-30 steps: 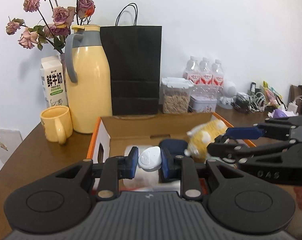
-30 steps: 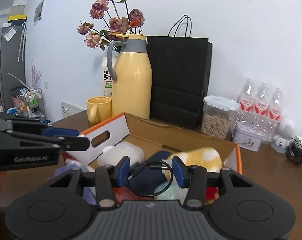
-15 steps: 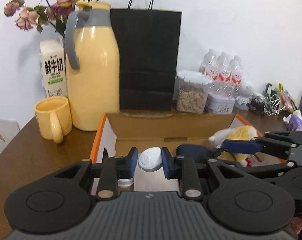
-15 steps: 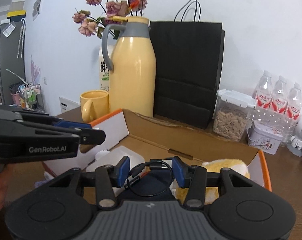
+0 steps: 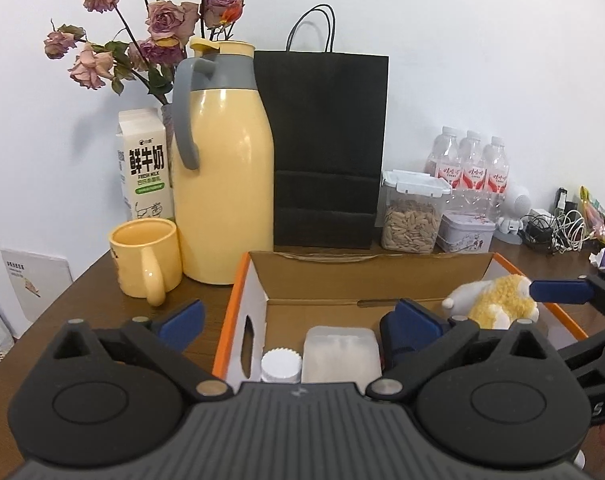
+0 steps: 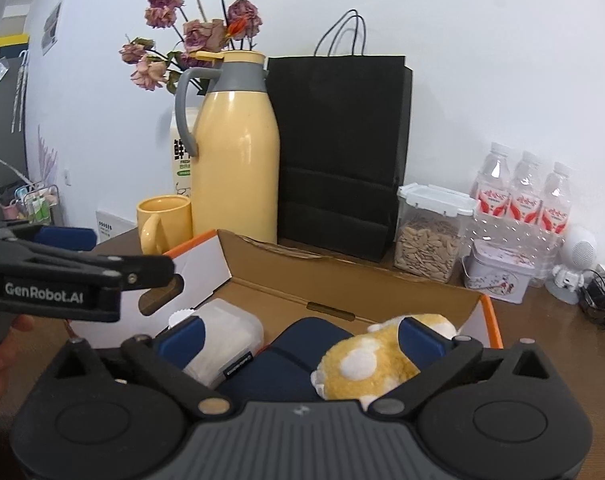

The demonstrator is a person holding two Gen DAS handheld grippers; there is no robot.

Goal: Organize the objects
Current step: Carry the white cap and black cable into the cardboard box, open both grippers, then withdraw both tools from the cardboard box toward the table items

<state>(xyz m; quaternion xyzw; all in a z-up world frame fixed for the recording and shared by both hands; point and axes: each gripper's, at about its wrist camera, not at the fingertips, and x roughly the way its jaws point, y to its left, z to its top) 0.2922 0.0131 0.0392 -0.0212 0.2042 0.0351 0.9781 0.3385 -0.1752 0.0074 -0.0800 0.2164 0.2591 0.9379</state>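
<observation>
**Both grippers opening over the cardboard box**

Your left gripper fills the bottom of its frame with its jaws opening wide and nothing pressed between the blue pads; the left pad sits outside the box wall, the right pad inside. Just past them, low in the centre, a white ribbed cap and a frosted plastic case lie side by side in the cardboard box. Your right gripper is also opening, gripping nothing; below it a dark blue pouch lies centre frame, with the yellow plush toy touching its right side near the right pad. Farther up, behind the box, you see a yellow mug at left, the yellow jug, a milk carton, a black paper bag and a seed jar against the white wall.
</observation>
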